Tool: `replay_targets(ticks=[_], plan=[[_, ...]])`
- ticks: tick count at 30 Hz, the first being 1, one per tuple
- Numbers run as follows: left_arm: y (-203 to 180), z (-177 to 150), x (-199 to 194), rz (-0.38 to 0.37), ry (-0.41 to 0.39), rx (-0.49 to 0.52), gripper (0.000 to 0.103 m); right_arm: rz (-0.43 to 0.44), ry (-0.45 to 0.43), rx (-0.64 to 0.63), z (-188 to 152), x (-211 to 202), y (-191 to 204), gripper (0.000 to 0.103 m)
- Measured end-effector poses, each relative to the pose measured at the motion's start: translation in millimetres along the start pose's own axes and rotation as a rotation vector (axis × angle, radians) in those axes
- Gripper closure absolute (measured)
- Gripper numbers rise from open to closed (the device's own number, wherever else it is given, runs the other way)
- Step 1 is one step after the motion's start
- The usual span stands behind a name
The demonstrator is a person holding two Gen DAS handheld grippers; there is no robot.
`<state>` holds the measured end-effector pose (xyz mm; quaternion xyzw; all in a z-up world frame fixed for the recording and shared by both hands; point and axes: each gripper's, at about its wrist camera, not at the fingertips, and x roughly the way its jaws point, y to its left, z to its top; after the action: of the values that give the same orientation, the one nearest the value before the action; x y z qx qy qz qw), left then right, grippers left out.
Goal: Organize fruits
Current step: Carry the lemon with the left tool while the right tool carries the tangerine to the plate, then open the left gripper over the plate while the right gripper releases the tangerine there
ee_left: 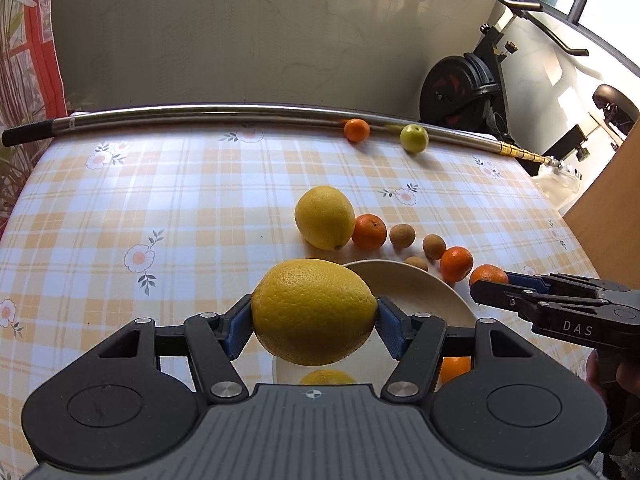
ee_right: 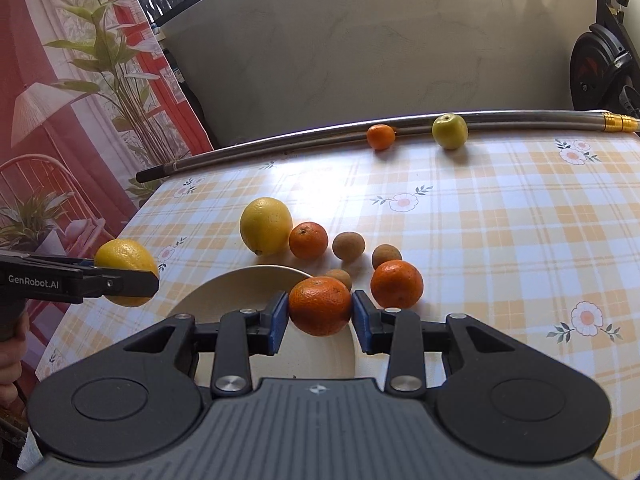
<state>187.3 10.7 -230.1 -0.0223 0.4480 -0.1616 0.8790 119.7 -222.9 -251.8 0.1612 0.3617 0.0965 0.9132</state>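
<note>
1. Left wrist view: the left gripper squeezes a big yellow lemon between its blue pads, up in the air over the white plate; the right gripper comes in from the right side, and from here I cannot tell what it holds; the table has lots of bare room on the left; a long metal pole lies along the far edge; the cloth is yellow checks with flowers; a grey wall and an exercise bike stand behind; on the cloth I count one more lemon, three small brown fruits and one green apple.

2. Right wrist view: the right gripper is clamped on an orange over the plate's edge; the table's right side is wide and bare; a red curtain hangs at the left; I count three more oranges lying on the cloth.
</note>
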Motion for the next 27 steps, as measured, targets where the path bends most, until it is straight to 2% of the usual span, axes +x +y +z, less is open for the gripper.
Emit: replay_targets(ticks=[12,27], plan=[[-20,-8,42,0.037,0.08,0.089,0.036,0.016,0.032,0.022,-15,6,-3,0.066],[-39,-10,55,0.108,0.081,0.199,0.036,0.033,0.034,0.02,-16,9,-3,0.066]])
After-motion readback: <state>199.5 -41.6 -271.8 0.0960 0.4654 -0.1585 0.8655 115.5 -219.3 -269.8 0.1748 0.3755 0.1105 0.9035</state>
